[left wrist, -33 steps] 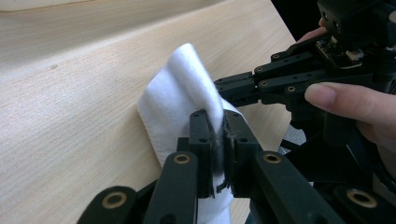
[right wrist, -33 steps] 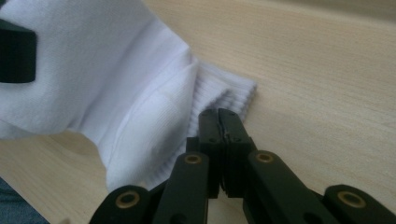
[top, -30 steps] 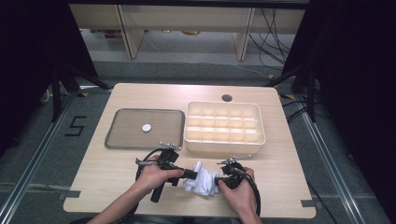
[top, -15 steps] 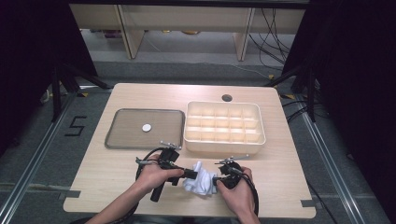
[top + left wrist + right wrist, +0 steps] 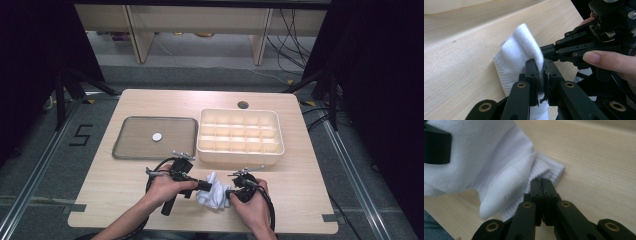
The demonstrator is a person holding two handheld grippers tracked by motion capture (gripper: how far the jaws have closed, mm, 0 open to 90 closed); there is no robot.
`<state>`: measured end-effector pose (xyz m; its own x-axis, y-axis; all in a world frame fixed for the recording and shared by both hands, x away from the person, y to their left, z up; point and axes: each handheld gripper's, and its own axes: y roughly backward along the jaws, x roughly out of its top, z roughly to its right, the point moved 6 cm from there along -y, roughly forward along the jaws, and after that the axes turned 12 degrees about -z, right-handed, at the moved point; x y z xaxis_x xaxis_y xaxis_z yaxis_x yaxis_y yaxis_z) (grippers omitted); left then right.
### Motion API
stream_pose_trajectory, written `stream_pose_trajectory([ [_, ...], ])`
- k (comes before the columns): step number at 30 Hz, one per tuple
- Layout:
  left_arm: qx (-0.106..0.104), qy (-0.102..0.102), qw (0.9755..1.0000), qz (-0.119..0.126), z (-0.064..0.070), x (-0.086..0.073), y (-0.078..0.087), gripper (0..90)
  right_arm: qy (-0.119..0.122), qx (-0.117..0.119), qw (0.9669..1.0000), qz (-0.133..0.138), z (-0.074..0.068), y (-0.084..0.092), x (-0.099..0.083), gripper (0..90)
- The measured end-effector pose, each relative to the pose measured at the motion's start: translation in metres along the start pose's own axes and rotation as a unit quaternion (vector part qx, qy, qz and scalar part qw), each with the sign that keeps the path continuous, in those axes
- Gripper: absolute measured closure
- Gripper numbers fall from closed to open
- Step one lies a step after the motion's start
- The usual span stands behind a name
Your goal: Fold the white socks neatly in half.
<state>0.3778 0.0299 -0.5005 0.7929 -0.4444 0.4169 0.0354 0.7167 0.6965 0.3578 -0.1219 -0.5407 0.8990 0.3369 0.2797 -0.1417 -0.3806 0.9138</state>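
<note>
A crumpled white sock [image 5: 212, 192] lies near the table's front edge, between my two grippers. My left gripper [image 5: 204, 186] comes at it from the left, and in the left gripper view its jaws [image 5: 540, 75] are shut on a fold of the sock [image 5: 519, 50]. The right gripper [image 5: 229, 194] meets it from the right. In the right gripper view its jaws [image 5: 541, 182] are pressed together at the ribbed cuff of the sock [image 5: 499, 170]. The right gripper [image 5: 574, 50] and a fingertip show beyond the fold in the left gripper view.
A cream box with many compartments [image 5: 240, 157] stands at the back right. A flat grey tray [image 5: 125, 145] at the back left holds a small white disc [image 5: 157, 136]. A round hole [image 5: 243, 105] sits near the table's far edge.
</note>
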Motion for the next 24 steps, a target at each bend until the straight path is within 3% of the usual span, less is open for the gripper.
stream_pose_trajectory([
  [1, -0.002, 0.001, 1.0000, -0.006, 0.0006, -0.0004, 0.0006, 82.7, -0.002, -0.002, 1.0000, 0.001, -0.0001, -0.0004, 0.0002, 88.9],
  [2, -0.002, 0.004, 1.0000, 0.003, 0.0016, 0.0004, -0.0005, 82.7, 0.000, -0.001, 1.0000, 0.000, -0.0002, -0.0003, 0.0001, 89.0],
  [3, 0.006, -0.005, 0.9999, -0.011, 0.0004, 0.0002, 0.0014, 82.7, -0.002, -0.004, 1.0000, 0.002, -0.0007, -0.0002, 0.0003, 89.0],
  [6, 0.002, -0.005, 1.0000, 0.000, 0.0010, 0.0017, 0.0003, 82.6, 0.006, -0.005, 1.0000, 0.002, -0.0002, -0.0011, 0.0003, 89.0],
  [12, 0.001, 0.002, 1.0000, -0.003, 0.0026, 0.0020, -0.0003, 82.6, 0.012, -0.006, 0.9999, 0.008, -0.0012, -0.0023, 0.0015, 88.9],
  [19, 0.003, -0.008, 0.9999, -0.010, 0.0014, 0.0020, -0.0002, 82.4, -0.003, -0.003, 1.0000, -0.001, -0.0035, -0.0029, 0.0014, 88.9],
  [22, 0.004, -0.003, 1.0000, -0.005, 0.0026, 0.0020, -0.0016, 82.4, 0.011, 0.005, 0.9999, 0.001, -0.0034, -0.0026, 0.0020, 88.9],
  [24, 0.008, -0.008, 0.9998, -0.013, 0.0028, 0.0019, -0.0009, 82.4, 0.003, 0.003, 1.0000, 0.001, -0.0041, -0.0026, 0.0014, 89.0],
])
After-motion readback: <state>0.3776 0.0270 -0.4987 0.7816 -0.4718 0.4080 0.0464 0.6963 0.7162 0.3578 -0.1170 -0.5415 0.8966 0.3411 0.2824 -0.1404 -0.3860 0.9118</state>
